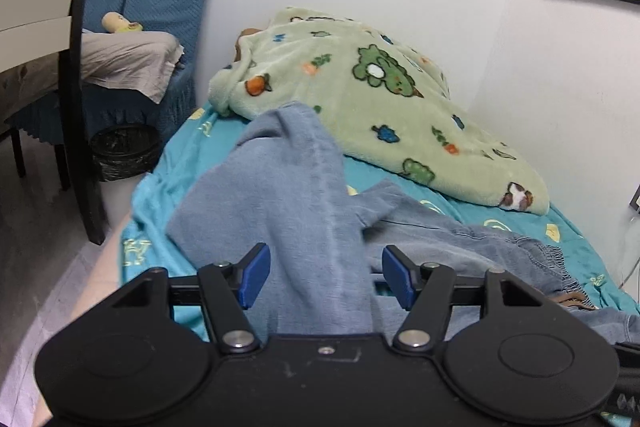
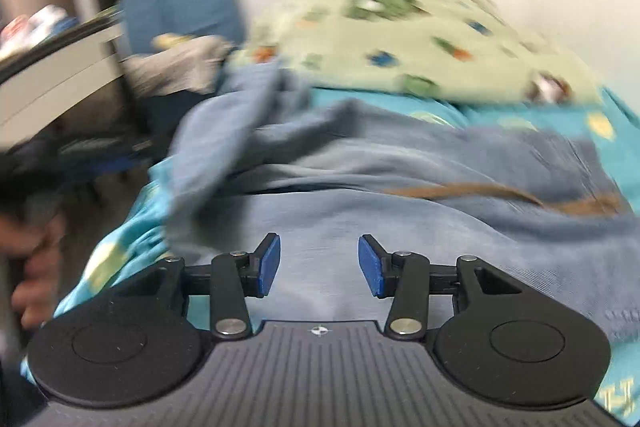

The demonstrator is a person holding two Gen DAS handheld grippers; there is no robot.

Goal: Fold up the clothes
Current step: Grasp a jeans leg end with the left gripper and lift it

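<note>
- My left tongs (image 1: 325, 277) straddle the jeans (image 1: 304, 187) leg, pads not visibly pinching, steadying the fold on the bed (image 1: 168, 187).
- My right tongs (image 2: 319, 265) hang released above the denim, nothing between them.

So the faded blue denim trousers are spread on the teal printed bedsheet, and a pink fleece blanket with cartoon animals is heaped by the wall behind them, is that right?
Not quite. The fleece blanket with cartoon animals is pale green, not pink, as the left wrist view shows. The rest holds: faded blue denim trousers on the teal printed bedsheet, blanket heaped by the wall.

A bed with a teal sheet (image 1: 168, 163) bears blue jeans (image 1: 304, 187) and a green fleece blanket (image 1: 360, 95).
</note>
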